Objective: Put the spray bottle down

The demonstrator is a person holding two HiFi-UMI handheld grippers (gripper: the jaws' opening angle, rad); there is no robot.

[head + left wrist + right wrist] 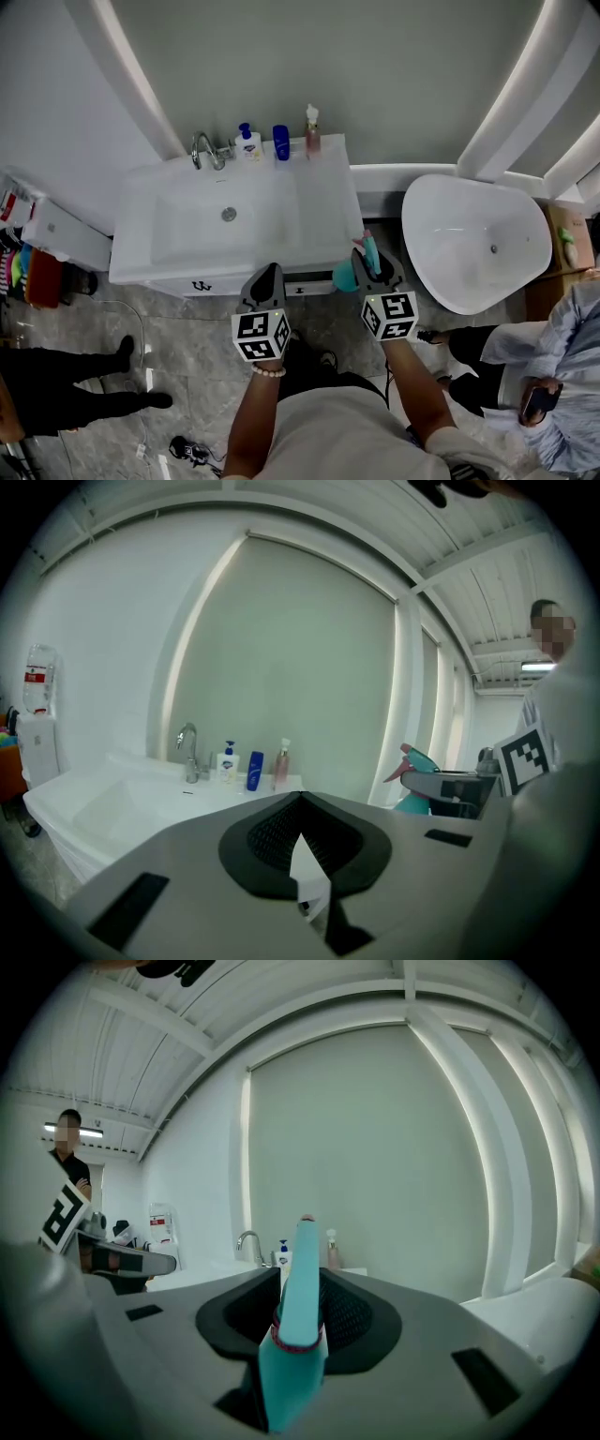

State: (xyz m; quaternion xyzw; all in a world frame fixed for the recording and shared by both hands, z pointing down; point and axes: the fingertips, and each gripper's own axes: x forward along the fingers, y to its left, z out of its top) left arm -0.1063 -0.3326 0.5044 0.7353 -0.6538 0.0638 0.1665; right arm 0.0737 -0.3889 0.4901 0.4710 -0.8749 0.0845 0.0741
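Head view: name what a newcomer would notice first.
A teal plastic spray bottle is clamped in the right tongs, just in front of the white rectangular washbasin. A white oval bathtub fills the right side of the view.

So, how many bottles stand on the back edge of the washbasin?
3, in a row right of the faucet: a white pump bottle, then a blue bottle, then a pink pump bottle. None looks hidden.

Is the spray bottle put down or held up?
Held up: the right hand-held gripper clamps the teal spray bottle, near the sink.
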